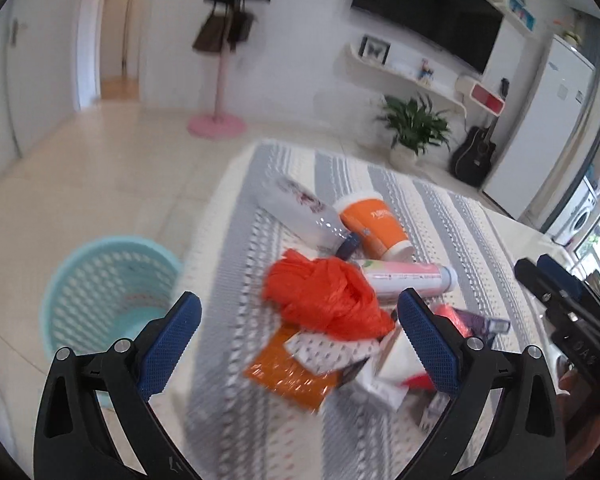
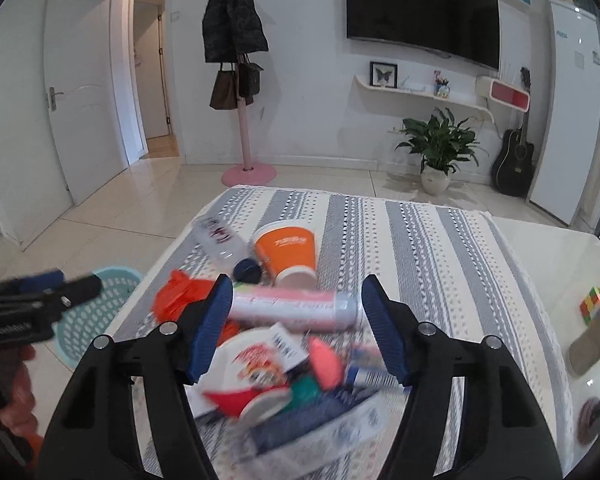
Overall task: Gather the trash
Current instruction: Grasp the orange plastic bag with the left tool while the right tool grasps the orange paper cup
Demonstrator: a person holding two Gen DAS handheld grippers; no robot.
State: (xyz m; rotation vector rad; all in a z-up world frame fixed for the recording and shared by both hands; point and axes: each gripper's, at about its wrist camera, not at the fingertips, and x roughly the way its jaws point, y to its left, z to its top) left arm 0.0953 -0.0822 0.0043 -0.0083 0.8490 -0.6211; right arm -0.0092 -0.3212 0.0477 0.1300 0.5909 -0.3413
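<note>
A heap of trash lies on a striped tablecloth (image 1: 452, 216): an orange plastic bag (image 1: 324, 296), an orange paper cup (image 1: 374, 226) on its side, a pink tube (image 1: 408, 276), a white bottle (image 1: 300, 208), an orange wrapper (image 1: 288, 372) and several packets. My left gripper (image 1: 300, 332) is open and empty, hovering over the orange bag. My right gripper (image 2: 298, 316) is open and empty above the pink tube (image 2: 292, 306) and a white-and-red packet (image 2: 256, 364). A teal mesh bin (image 1: 108, 296) stands on the floor left of the table; it also shows in the right wrist view (image 2: 96, 312).
A Rubik's cube (image 2: 594, 304) and a flat grey object (image 2: 592, 344) lie on the bare white tabletop at right. A pink coat stand (image 2: 246, 140), a potted plant (image 2: 438, 152), a guitar (image 2: 514, 160) and a fridge (image 2: 576, 112) stand along the far wall.
</note>
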